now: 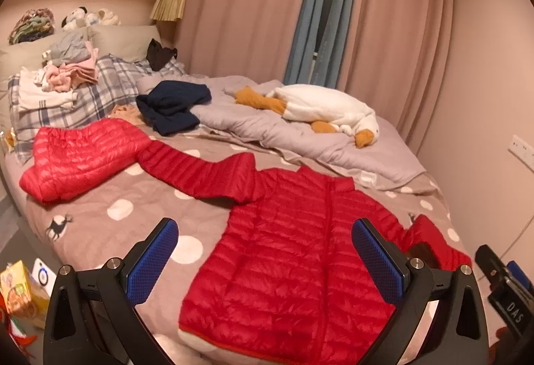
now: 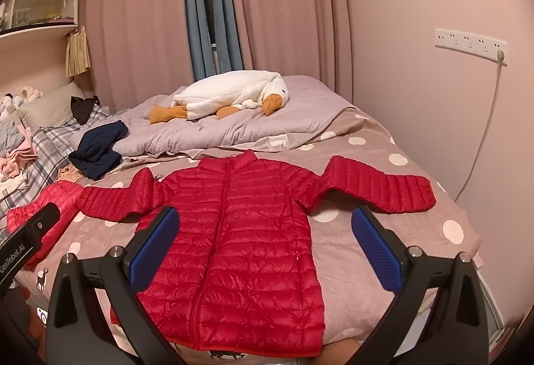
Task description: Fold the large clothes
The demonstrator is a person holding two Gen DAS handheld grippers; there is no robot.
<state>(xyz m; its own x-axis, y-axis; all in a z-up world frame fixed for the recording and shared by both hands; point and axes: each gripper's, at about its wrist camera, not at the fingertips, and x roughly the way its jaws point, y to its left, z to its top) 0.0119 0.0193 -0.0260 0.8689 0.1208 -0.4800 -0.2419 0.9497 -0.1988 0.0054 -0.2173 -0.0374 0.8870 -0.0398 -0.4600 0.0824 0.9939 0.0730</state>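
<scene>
Left tongs (image 1: pixel 265 261) and right tongs (image 2: pixel 265 251), both spread and empty, above the red down jacket (image 2: pixel 233 245) lying flat on the bed (image 2: pixel 383 265). Likely light, soft, slippery; grasp each cuff.

left gripper (image 1: pixel 265 260): jaws spread wide, blue pads (image 1: pixel 153 260) facing inward, nothing between them, held level at near edge | right gripper (image 2: pixel 265 253): jaws spread wide, blue pads (image 2: pixel 375 251) bare, same near, forward-pointing pose, just right of the left one

Red jacket (image 2: pixel 240 231) on taupe, white-dotted bedsheet (image 2: pixel 383 171).
</scene>
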